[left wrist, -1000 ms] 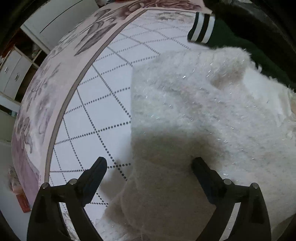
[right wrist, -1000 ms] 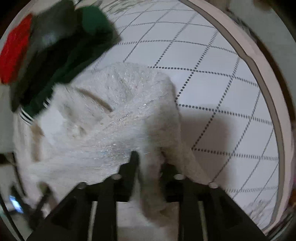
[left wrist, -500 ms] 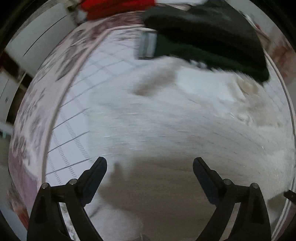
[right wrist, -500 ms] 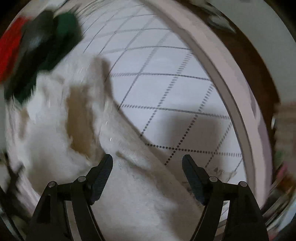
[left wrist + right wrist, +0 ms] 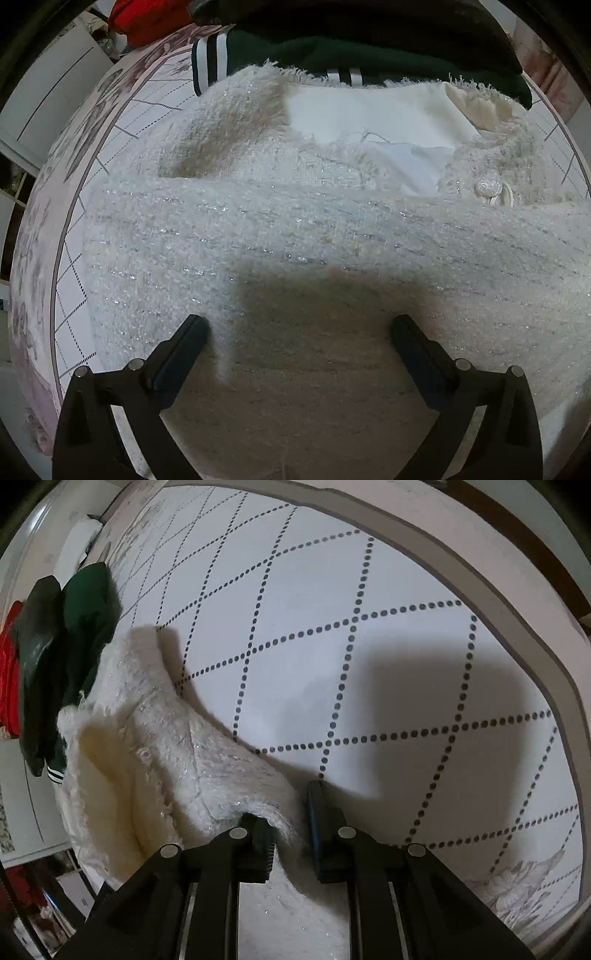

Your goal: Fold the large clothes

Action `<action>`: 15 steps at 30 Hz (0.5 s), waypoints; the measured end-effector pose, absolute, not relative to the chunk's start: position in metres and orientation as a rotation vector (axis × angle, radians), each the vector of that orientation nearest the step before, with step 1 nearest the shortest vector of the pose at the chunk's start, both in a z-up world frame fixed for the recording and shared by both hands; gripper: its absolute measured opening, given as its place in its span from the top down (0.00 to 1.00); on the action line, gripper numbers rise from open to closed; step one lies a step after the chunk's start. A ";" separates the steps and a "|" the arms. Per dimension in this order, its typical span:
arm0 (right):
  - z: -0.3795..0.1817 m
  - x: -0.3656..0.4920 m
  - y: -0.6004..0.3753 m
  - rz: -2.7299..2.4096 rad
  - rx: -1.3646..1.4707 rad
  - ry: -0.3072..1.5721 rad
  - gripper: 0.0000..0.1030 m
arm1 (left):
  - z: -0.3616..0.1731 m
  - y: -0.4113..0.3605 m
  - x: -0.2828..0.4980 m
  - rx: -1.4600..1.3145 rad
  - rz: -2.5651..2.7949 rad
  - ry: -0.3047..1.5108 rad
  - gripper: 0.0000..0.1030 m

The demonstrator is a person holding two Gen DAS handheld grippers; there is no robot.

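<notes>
One fuzzy white jacket (image 5: 295,236) fills the middle of the left view, spread on the one dotted sheet (image 5: 369,646). Left gripper (image 5: 297,332) hangs wide open over it, gripping nothing. Right gripper (image 5: 286,823) has just snapped closed, pinching the jacket's edge low in its frame. One green garment (image 5: 332,48) and one red one (image 5: 147,18) sit along the top.

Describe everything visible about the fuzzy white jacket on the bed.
The white tweed jacket looks fuzzy with silver threads, fringed edges, a smooth white lining and a clear button. It lies partly folded on the dotted-grid bedspread, its far edge against a dark green garment. The right gripper pinches its edge; the left gripper hovers open above.
</notes>
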State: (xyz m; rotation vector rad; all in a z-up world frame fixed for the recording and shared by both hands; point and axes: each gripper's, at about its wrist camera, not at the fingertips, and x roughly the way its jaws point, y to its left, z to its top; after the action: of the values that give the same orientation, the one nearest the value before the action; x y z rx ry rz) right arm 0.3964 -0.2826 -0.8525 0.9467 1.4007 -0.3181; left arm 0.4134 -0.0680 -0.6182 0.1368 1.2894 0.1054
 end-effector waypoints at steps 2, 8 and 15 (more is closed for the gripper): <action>-0.852 0.389 -0.281 -0.343 1.017 1.400 0.93 | -0.617 -0.067 0.416 0.138 0.091 1.292 0.00; -0.859 0.334 -0.230 -0.375 1.364 1.392 0.94 | -0.613 -0.037 0.419 0.248 0.023 1.279 0.00; -0.828 0.307 -0.206 -0.452 1.053 1.442 0.82 | -0.612 -0.011 0.419 0.300 -0.027 1.290 0.00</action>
State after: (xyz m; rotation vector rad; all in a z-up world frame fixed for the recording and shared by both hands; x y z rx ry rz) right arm 0.3066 -0.2062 -0.8280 1.0529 1.4423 -0.4516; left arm 0.4185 -0.0110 -0.6121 0.3004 1.2896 -0.0266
